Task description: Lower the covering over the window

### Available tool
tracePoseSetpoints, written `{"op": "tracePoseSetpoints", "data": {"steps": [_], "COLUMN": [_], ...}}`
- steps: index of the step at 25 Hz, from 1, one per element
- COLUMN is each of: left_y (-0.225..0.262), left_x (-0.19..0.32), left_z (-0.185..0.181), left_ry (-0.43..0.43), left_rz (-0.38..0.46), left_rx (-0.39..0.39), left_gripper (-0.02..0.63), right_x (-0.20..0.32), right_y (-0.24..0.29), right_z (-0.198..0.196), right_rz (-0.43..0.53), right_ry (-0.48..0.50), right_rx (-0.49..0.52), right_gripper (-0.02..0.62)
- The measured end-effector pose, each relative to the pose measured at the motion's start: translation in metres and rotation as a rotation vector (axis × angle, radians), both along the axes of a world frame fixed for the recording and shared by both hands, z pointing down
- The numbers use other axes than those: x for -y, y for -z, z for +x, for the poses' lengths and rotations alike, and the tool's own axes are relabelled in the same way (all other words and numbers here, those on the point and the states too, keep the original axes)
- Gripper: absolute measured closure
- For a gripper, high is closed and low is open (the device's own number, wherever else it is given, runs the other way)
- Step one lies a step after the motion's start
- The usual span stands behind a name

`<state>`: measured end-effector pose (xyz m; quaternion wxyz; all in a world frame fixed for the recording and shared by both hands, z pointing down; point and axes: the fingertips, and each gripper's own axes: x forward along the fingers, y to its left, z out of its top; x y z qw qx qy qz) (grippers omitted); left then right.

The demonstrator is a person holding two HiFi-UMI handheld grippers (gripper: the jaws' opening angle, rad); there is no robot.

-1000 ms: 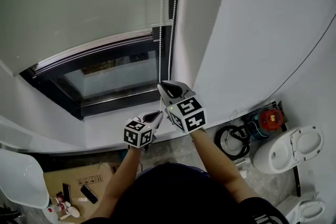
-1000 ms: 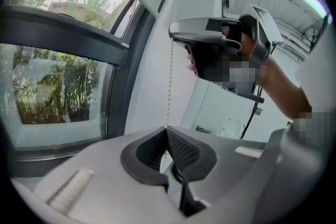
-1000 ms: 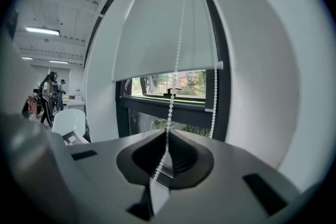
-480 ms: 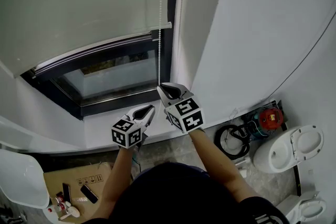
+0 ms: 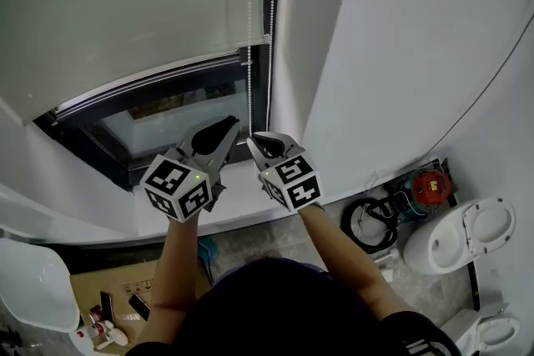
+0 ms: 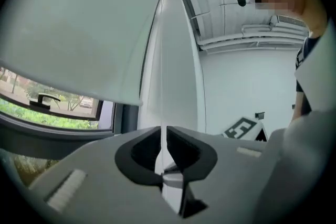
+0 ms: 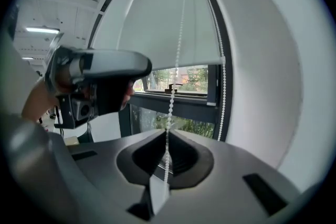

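A pale roller blind covers the upper part of the window; its bottom bar hangs above the dark frame. Two strands of a white bead chain run down the blind's right side. My right gripper is shut on the left strand, and the beads pass between its jaws. My left gripper is level with it, just left of the chain; its jaws stand almost together with nothing seen between them. The blind fills the left gripper view.
A white wall rises right of the window, a sill runs under it. On the floor below are a toilet, a red device, a black cable coil, a cardboard box and a white seat.
The left gripper has risen from below the right gripper to beside it, on the chain's left. The right gripper has stayed on the chain, nearly still.
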<state>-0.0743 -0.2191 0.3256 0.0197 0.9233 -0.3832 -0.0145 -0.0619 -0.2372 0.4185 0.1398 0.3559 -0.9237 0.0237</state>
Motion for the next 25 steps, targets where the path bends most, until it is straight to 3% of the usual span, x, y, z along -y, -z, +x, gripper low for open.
{"op": "tracePoseSetpoints", "data": {"steps": [5, 8, 14, 16, 18, 25], "left_y": [0.034, 0.044, 0.056, 0.057, 0.056, 0.041], "left_x": [0.017, 0.023, 0.035, 0.039, 0.040, 0.038], "left_z": [0.007, 0.014, 0.028, 0.027, 0.027, 0.029], "left_ry": [0.011, 0.008, 0.010, 0.034, 0.036, 0.021], "left_rz": [0.057, 0.063, 0.070, 0.083, 0.090, 0.065], "left_rx": [0.012, 0.023, 0.028, 0.041, 0.058, 0.041], "left_gripper": [0.583, 0.526, 0.517, 0.520, 0.586, 0.592], "right_x": [0.000, -0.003, -0.006, -0.007, -0.006, -0.002], "right_y": [-0.001, -0.001, 0.001, 0.001, 0.001, -0.014], "right_z": [-0.001, -0.001, -0.003, -0.005, -0.005, -0.003], "right_rz": [0.002, 0.005, 0.016, 0.017, 0.017, -0.019], "right_ry": [0.004, 0.009, 0.017, 0.019, 0.020, 0.021], "right_rx": [-0.006, -0.012, -0.020, -0.022, -0.022, -0.055], "right_gripper": [0.572, 0.572, 0.572, 0.572, 0.572, 0.572]}}
